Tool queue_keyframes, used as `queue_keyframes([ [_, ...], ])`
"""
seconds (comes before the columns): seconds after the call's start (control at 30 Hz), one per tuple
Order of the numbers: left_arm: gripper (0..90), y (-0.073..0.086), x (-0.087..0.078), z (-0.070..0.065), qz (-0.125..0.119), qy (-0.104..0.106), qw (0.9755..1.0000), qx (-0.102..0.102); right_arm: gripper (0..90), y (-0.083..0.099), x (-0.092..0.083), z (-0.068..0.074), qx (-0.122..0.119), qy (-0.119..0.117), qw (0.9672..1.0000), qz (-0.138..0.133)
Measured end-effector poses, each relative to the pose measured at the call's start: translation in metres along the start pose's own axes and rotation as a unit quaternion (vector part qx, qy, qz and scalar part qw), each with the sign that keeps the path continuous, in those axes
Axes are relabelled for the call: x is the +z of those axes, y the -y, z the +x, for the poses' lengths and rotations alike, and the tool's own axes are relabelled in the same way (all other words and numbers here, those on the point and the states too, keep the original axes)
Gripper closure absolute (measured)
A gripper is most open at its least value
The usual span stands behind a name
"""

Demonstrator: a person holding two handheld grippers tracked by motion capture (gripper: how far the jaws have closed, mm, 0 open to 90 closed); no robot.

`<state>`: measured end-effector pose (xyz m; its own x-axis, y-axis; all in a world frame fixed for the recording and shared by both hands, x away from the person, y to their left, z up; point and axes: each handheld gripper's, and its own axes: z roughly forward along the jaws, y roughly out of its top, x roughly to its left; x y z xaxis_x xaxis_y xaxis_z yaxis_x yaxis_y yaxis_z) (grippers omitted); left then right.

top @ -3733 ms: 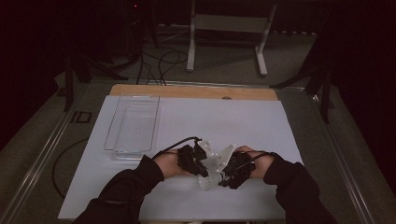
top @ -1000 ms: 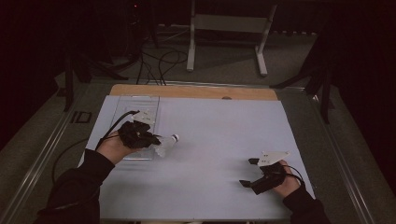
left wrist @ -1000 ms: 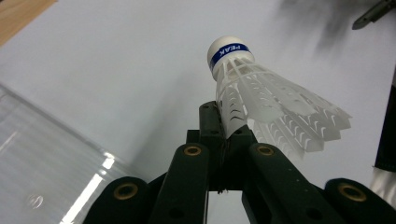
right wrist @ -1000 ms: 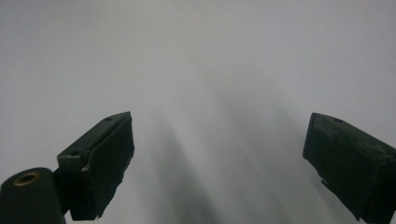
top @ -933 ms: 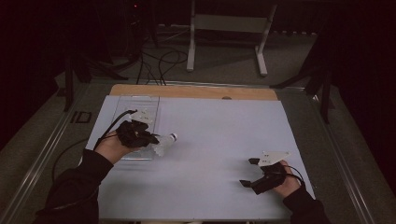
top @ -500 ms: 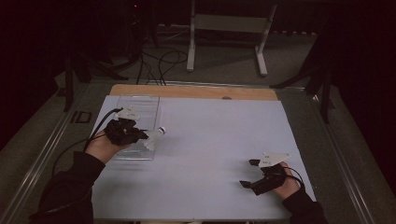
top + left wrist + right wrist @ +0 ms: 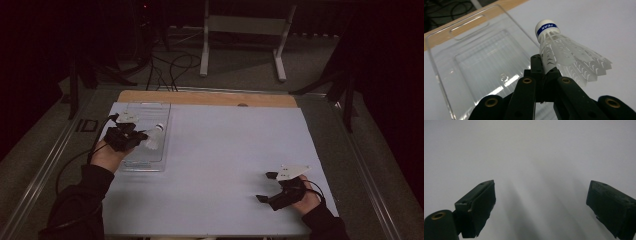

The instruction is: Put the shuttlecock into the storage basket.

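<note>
A white plastic shuttlecock (image 7: 564, 53) with a blue band round its cork is pinched by its skirt in my left gripper (image 7: 544, 71), which is shut on it. In the high view the left gripper (image 7: 136, 137) holds the shuttlecock (image 7: 154, 137) over the clear plastic tray (image 7: 145, 111) at the table's left. The cork points away from me and up. My right gripper (image 7: 266, 187) rests near the front right of the white table top, jaws wide apart. In the right gripper view the gripper (image 7: 541, 202) has nothing but bare table between its fingers.
The tray (image 7: 461, 57) is shallow, transparent, with a handle slot at its far end. A wooden strip (image 7: 207, 98) runs along the table's far edge. Cables and a white stand (image 7: 240, 30) lie on the dark floor beyond. A cable (image 7: 70, 165) trails from the left gripper.
My left gripper has carried the shuttlecock leftward and a little away from me, from beside the tray to over it. The right gripper has stayed in place, open.
</note>
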<state>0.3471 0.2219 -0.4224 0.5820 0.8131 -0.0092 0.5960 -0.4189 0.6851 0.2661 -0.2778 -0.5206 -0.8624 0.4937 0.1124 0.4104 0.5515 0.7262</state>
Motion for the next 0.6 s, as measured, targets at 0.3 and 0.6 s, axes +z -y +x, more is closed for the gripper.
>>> queue_keyframes([
  [0.3, 89.7, -0.005, 0.017, 0.003, -0.001, -0.034, 0.9991, -0.027, 8.9, -0.001, -0.001, 0.0, 0.0, 0.0, 1.0, -0.001],
  [0.6, 89.7, -0.011, 0.03, 0.007, -0.002, -0.058, 0.9976, -0.039, 8.9, 0.0, -0.001, -0.001, 0.003, -0.006, 1.0, -0.003],
])
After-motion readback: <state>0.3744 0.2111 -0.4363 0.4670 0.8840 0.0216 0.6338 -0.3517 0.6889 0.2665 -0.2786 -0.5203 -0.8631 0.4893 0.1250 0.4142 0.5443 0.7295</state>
